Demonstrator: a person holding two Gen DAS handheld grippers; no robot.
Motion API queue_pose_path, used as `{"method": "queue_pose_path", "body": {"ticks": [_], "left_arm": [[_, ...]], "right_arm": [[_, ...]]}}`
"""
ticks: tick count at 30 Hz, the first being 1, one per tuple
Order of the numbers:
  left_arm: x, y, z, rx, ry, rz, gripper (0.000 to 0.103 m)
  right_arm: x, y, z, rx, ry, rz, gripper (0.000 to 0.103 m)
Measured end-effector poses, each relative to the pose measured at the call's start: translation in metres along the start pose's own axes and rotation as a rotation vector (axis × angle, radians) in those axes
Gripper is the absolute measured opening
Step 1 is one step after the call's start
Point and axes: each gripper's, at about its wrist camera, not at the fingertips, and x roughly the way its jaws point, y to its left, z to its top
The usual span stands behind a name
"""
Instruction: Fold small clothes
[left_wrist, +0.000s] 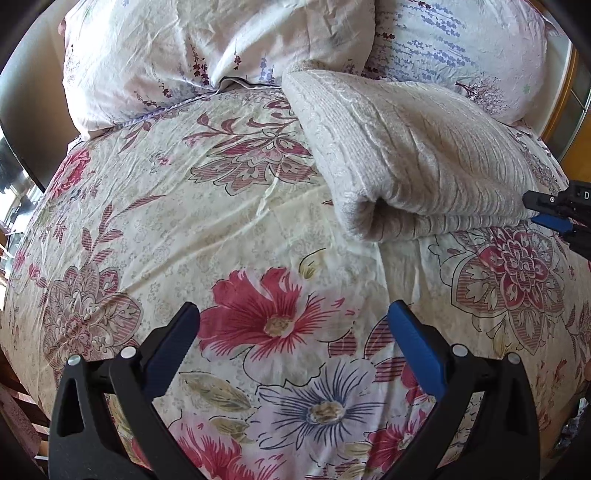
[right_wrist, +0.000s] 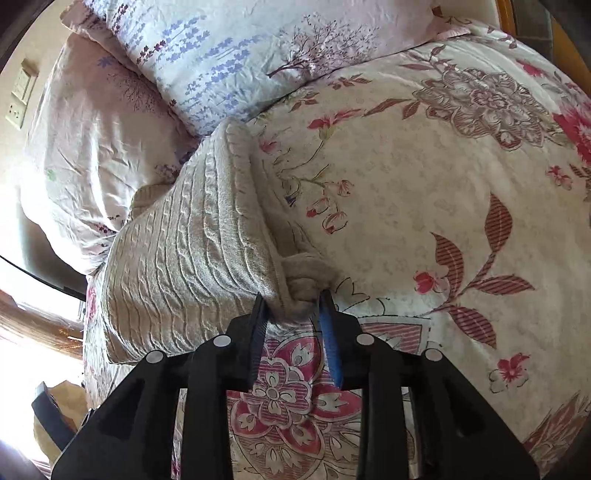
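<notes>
From the left wrist, the left gripper (left_wrist: 293, 325) hangs over bare flowered bedspread (left_wrist: 155, 221), its fingers spread wide with nothing between them. The sweater (left_wrist: 413, 155) — a cream cable-knit, already doubled over — lies ahead and to the right, well apart from this gripper, its far end reaching toward the two pillows (left_wrist: 166, 55). At the right edge of this view the right gripper (left_wrist: 554, 212) meets the sweater's near corner.

From the right wrist, the right gripper (right_wrist: 291, 299) has its fingers drawn in on a bunched corner of the sweater (right_wrist: 192, 251), pinching a wad of knit between them. The rest of the garment lies flat on the bedspread (right_wrist: 424, 184), running away toward the pillows (right_wrist: 258, 48).

The risk, as I judge it, lies in that grip: it seems to hold a thick lump rather than a clean edge, so a pull might drag the layers apart or slide the whole pile across the smooth cover. With the left gripper free and far off, nothing pins the other side — the fold could skew.
</notes>
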Motion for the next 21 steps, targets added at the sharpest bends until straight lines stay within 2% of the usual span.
{"method": "queue_pose_path", "body": {"ticks": [2,4,6,8,9,11,13,14,15,19,21], "left_arm": [[-0.001,-0.002,0.001,0.005,-0.012,-0.008,0.101],[0.000,-0.004,0.003,0.006,-0.012,-0.008,0.101],[0.001,-0.006,0.004,0.009,-0.009,-0.009,0.101],[0.002,-0.008,0.004,0.014,-0.011,-0.011,0.101],[0.002,-0.008,0.005,0.015,-0.013,-0.011,0.101],[0.001,-0.010,0.005,0.019,-0.019,-0.012,0.101],[-0.001,-0.010,0.004,0.021,-0.032,-0.012,0.101],[-0.001,-0.011,0.004,0.021,-0.033,-0.012,0.101],[0.000,-0.011,0.005,0.020,-0.031,-0.012,0.101],[0.000,-0.012,0.004,0.020,-0.031,-0.004,0.101],[0.001,-0.011,0.004,0.019,-0.028,-0.003,0.101]], "right_arm": [[-0.023,0.019,-0.004,-0.113,-0.119,-0.048,0.033],[-0.027,0.035,-0.006,-0.200,-0.158,-0.027,0.033],[-0.011,0.050,-0.007,-0.278,-0.108,-0.043,0.033],[0.016,0.053,-0.010,-0.320,-0.017,-0.110,0.033],[0.022,0.051,-0.012,-0.328,-0.009,-0.125,0.033],[0.008,0.048,-0.011,-0.308,-0.037,-0.083,0.034],[-0.009,0.048,-0.016,-0.326,-0.081,-0.080,0.050],[-0.017,0.046,-0.019,-0.337,-0.108,-0.092,0.067],[-0.023,0.044,-0.024,-0.348,-0.133,-0.099,0.072],[-0.024,0.034,-0.039,-0.336,-0.110,-0.120,0.073],[-0.019,0.029,-0.044,-0.320,-0.082,-0.134,0.083]]}}
